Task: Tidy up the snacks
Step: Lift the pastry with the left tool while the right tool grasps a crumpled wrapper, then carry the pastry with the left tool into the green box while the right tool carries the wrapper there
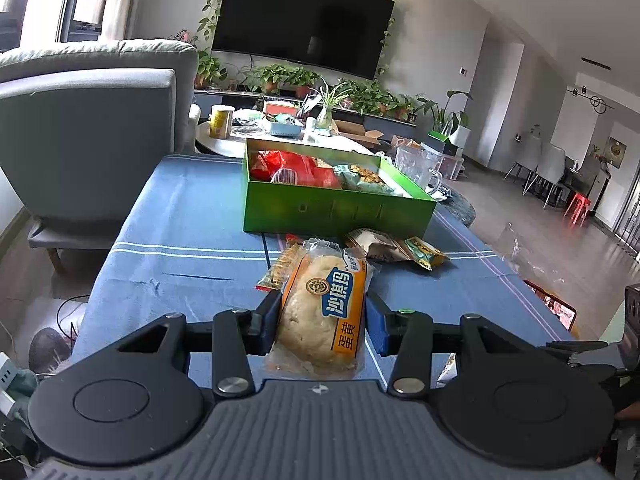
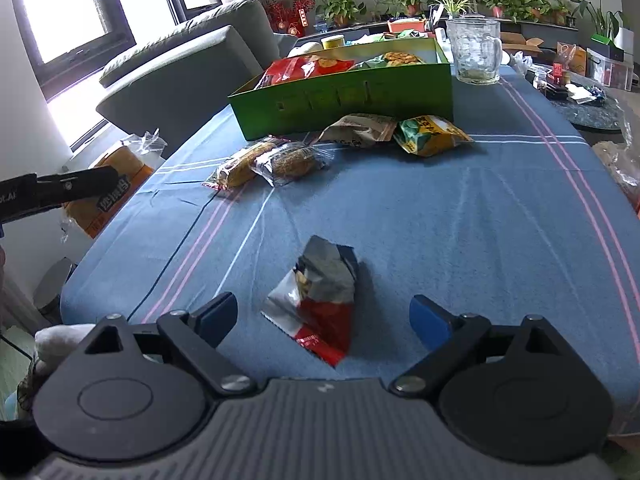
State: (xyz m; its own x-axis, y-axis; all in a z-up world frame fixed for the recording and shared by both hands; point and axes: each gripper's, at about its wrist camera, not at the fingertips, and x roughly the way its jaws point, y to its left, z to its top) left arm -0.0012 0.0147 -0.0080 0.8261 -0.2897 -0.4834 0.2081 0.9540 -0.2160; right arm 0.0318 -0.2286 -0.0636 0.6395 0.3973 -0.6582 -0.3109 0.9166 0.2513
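Left wrist view: the left gripper (image 1: 322, 316) is seen pinching an orange-and-clear packaged pastry (image 1: 320, 312) between its pads, the packet lifted above the blue tablecloth (image 1: 180, 220). Straight ahead, the green box (image 1: 336, 208) is shown already holding a red bag (image 1: 296, 168) and a cracker pack (image 1: 364, 178), with loose packets (image 1: 396, 250) lying just before its front wall. The step in hand is judged to be the carrying of the pastry to the box; the next move would call for the packet to be brought over the near wall and let go inside. Right wrist view: the right gripper (image 2: 324, 316) is shown with its jaws spread wide, nothing between the pads, poised just above a crumpled silver-and-red snack packet (image 2: 320, 300) on the cloth. A lowering and a closing on that packet would be called for next. Only here are two wrapped cakes (image 2: 268, 164) beside the box, a glass jug (image 2: 474, 52) behind it, and the pastry held off the table's left edge made out; the silver-and-red packet is not seen from the left wrist.
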